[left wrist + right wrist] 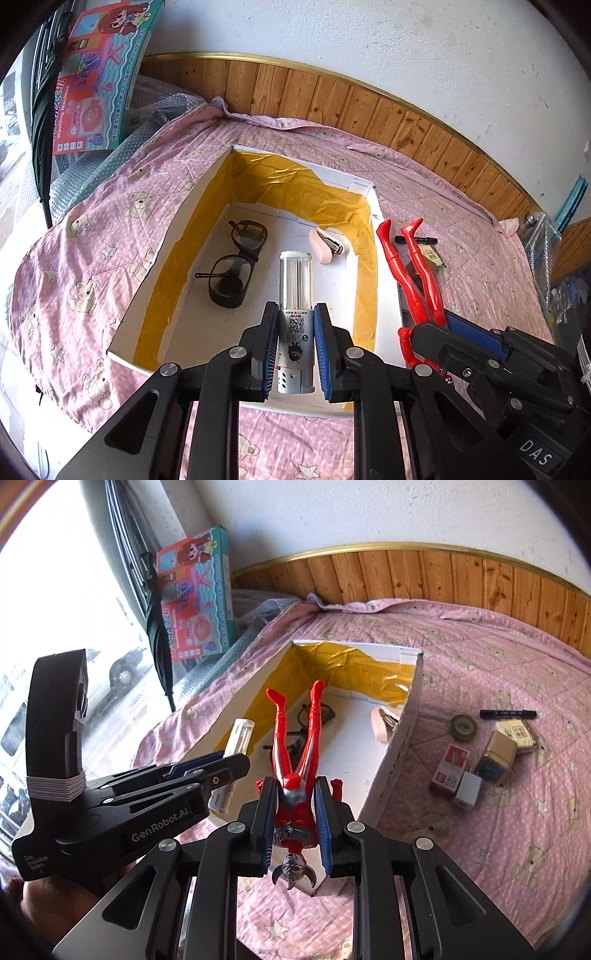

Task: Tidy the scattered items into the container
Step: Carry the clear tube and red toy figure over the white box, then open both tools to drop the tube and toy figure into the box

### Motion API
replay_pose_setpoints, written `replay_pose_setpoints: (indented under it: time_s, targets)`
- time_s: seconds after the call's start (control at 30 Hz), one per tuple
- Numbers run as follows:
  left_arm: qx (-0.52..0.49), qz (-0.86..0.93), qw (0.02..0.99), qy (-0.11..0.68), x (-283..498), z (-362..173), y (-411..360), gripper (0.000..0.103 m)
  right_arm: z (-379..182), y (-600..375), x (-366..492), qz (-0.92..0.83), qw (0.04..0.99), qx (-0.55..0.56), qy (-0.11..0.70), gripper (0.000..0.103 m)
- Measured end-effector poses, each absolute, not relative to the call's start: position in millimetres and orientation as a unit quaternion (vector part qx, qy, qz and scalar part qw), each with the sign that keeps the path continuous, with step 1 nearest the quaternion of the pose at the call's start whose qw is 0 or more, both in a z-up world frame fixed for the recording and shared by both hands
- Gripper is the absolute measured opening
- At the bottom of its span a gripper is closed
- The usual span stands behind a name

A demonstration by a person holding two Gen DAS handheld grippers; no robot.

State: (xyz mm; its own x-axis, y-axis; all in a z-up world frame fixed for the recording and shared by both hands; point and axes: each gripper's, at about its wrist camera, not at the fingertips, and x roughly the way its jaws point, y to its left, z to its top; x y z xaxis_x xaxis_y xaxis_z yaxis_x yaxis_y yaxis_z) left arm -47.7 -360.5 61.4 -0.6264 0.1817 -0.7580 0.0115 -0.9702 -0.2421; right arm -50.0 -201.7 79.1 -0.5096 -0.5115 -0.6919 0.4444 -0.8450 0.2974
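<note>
A white cardboard box (177, 236) lined with yellow tape lies open on the pink bedspread. Inside it are black glasses (236, 266) and a pink stapler (327, 245). My left gripper (295, 325) is shut on a white and clear cylinder (295, 277), held over the box's near end. My right gripper (295, 805) is shut on the torso of a red and silver action figure (295, 746), head toward me and legs pointing over the box (399, 746). In the left wrist view the figure (410, 273) hangs just right of the box.
On the bedspread right of the box lie a black marker (508, 713), a tape roll (463, 723), a red and white small box (448, 766), a white charger (467, 788), a gold box (496, 758) and a beige packet (517, 734). A toy carton (199, 594) and umbrella (157, 627) lean at the back left.
</note>
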Motion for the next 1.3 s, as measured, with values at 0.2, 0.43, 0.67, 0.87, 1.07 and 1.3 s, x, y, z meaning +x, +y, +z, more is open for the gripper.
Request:
replay_pose_setpoints:
  time_s: [0.2, 0.43, 0.67, 0.87, 1.07, 1.3]
  targets:
    - [-0.436, 0.890, 0.041, -0.125, -58, 54, -374, 0.020, 72, -212, -59, -0.864, 0.275, 0.421, -0.035, 0.021]
    - [-0.432, 0.891, 0.030, -0.138, -73, 55, -392, 0.020, 62, -223, -73, -0.856, 0.277, 0.435, -0.030, 0.021]
    - [-0.453, 0.876, 0.025, -0.162, -86, 35, -405, 0.020, 44, -236, -86, -0.841, 0.282, 0.460, -0.030, 0.021]
    - [-0.468, 0.865, 0.026, -0.177, -95, 20, -412, 0.020, 36, -242, -92, -0.835, 0.283, 0.471, -0.027, 0.021]
    - [-0.479, 0.860, 0.026, -0.176, -105, 12, -414, 0.020, 31, -244, -96, -0.832, 0.283, 0.476, -0.029, 0.021]
    - [-0.490, 0.855, 0.019, -0.171, -107, 4, -414, 0.024, 29, -244, -98, -0.831, 0.284, 0.476, -0.039, 0.027]
